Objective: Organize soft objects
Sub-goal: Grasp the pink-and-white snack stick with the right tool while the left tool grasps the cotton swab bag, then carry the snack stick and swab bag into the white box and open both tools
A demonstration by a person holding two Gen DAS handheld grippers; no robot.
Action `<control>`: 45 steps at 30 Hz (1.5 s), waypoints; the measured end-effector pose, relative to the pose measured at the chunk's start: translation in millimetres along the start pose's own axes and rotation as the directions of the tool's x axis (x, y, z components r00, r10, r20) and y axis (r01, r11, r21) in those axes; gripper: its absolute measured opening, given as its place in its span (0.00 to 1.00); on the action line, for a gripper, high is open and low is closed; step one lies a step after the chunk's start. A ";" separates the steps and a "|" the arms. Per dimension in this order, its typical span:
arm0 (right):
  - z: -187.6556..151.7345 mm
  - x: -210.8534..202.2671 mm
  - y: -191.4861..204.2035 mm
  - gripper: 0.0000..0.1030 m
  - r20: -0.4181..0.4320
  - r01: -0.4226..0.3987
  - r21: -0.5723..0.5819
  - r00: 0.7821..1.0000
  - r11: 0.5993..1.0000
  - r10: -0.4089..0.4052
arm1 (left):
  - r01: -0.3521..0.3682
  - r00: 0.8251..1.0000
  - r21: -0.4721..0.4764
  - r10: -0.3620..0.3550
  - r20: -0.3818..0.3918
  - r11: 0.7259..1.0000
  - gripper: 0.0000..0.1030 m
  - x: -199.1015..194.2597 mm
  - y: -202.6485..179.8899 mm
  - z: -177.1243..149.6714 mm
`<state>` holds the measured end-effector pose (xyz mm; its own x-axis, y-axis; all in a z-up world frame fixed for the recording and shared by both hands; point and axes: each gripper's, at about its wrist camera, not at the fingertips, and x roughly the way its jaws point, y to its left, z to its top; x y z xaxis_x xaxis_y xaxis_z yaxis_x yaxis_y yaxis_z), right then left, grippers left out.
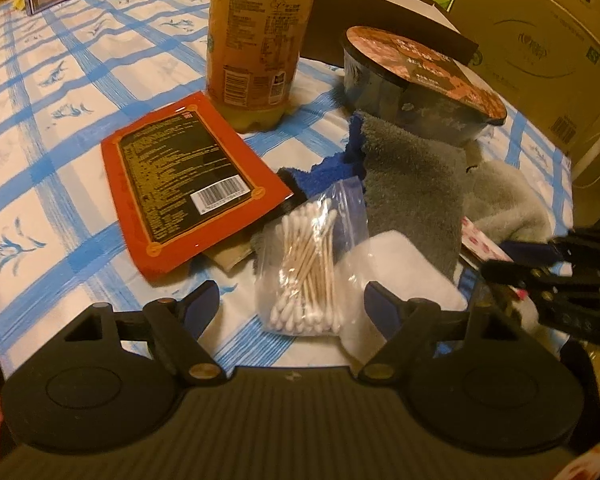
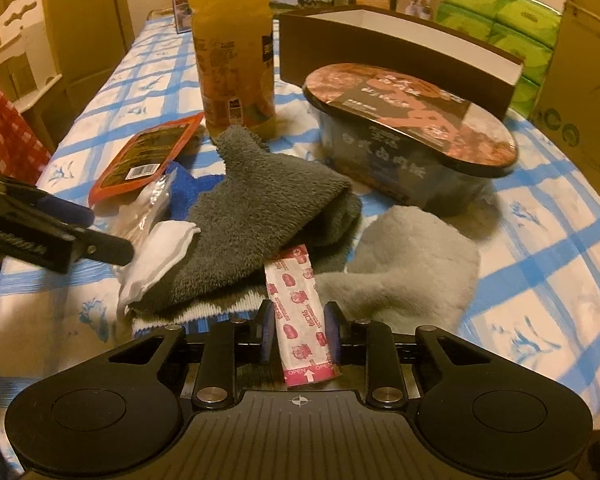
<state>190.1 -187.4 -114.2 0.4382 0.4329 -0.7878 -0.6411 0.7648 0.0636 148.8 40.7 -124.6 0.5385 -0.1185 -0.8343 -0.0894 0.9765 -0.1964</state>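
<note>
A dark grey towel (image 2: 260,224) lies in the middle of the table, also in the left wrist view (image 1: 412,184). A blue cloth (image 1: 328,168) sits under it. A light grey cloth (image 2: 412,264) lies to its right. A white folded cloth (image 2: 160,256) lies at its left edge. My right gripper (image 2: 298,326) is shut on a pink-printed sachet (image 2: 298,316) whose far end is tucked under the dark towel. My left gripper (image 1: 292,304) is open, low over a bag of cotton swabs (image 1: 308,264).
An orange juice bottle (image 2: 232,48), a red flat packet (image 1: 188,184) and a black instant-meal bowl (image 2: 412,132) stand around the cloths. A brown open box (image 2: 400,48) stands behind. Cardboard cartons (image 1: 540,48) and green tissue packs (image 2: 500,24) line the right side.
</note>
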 end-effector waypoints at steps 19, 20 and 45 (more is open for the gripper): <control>-9.3 -47.1 -14.5 0.26 0.039 0.042 0.184 0.998 0.982 -0.050 | 0.086 0.996 0.017 -0.086 0.012 0.996 0.24 -3.5 2.1 3.5; -8.6 -48.5 -13.9 0.26 0.043 0.042 0.185 0.998 0.982 -0.051 | 0.090 0.996 0.022 -0.091 0.016 0.996 0.24 -6.8 2.4 2.5; 48.4 -49.0 -32.6 0.26 0.145 -0.010 0.218 0.989 0.976 -0.023 | -0.050 0.979 0.115 0.026 0.200 0.992 0.23 -59.1 64.2 55.2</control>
<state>220.0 -210.4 -48.0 0.5396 0.4803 -0.6915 -0.4925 0.8462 0.2034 157.6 120.3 -59.4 0.6927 -0.0541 -0.7192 -0.0194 0.9954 -0.0936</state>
